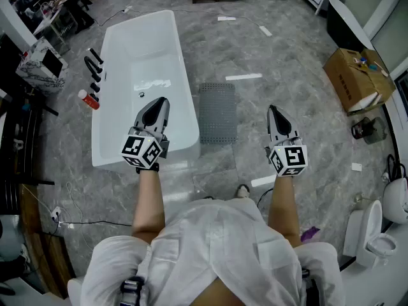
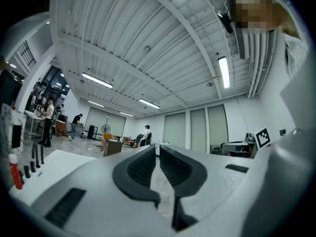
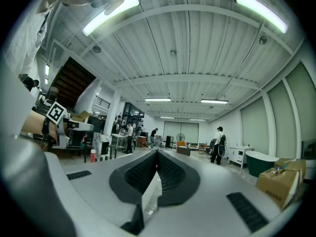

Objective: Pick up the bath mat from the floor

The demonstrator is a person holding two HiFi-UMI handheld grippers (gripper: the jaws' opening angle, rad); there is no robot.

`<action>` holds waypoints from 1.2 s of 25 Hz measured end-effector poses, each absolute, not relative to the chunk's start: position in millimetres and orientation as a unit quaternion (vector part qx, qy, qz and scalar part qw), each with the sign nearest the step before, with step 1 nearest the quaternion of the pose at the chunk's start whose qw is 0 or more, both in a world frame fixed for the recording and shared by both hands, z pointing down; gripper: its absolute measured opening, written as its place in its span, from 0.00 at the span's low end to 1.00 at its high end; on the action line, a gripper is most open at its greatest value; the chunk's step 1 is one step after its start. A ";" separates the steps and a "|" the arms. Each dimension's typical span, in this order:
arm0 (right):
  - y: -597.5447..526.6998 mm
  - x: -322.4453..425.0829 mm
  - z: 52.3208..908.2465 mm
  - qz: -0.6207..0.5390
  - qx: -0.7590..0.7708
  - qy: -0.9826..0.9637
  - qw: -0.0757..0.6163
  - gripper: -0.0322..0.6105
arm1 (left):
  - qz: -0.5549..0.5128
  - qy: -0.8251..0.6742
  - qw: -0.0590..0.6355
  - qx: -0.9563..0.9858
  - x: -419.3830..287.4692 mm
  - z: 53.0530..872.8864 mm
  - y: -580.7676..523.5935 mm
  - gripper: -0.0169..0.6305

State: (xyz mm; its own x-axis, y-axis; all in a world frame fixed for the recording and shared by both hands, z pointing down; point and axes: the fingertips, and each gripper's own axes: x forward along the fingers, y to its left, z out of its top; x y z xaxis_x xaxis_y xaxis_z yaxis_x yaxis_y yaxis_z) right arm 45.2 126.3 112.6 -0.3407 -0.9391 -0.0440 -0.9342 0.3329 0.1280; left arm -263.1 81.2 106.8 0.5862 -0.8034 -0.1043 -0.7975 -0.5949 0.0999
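The grey perforated bath mat (image 1: 217, 113) lies flat on the marbled floor, right beside the white bathtub (image 1: 146, 56). My left gripper (image 1: 162, 101) hovers over the tub's near right rim, just left of the mat, jaws shut and empty. My right gripper (image 1: 272, 109) hangs over bare floor to the mat's right, also shut with nothing in it. Both are held well above the floor. Both gripper views look level across the room, so the mat is hidden there; the left gripper (image 2: 158, 147) and the right gripper (image 3: 157, 153) show closed pads.
A red bottle (image 1: 88, 99) and black tap fittings (image 1: 94, 65) sit on the tub's left ledge. An open cardboard box (image 1: 354, 78) stands at the right, a toilet (image 1: 373, 234) at the lower right. White strips (image 1: 243, 77) lie on the floor beyond the mat. People stand far off.
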 end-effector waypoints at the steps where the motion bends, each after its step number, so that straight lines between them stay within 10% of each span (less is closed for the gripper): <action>1: 126.0 44.7 111.5 -0.066 0.573 -0.816 0.019 0.09 | -0.069 -0.449 0.021 0.891 -263.2 106.3 80.8 0.08; 30: 119.3 44.1 112.5 -0.067 0.569 -0.820 0.007 0.09 | -0.067 -0.448 0.020 0.891 -262.7 108.3 81.0 0.08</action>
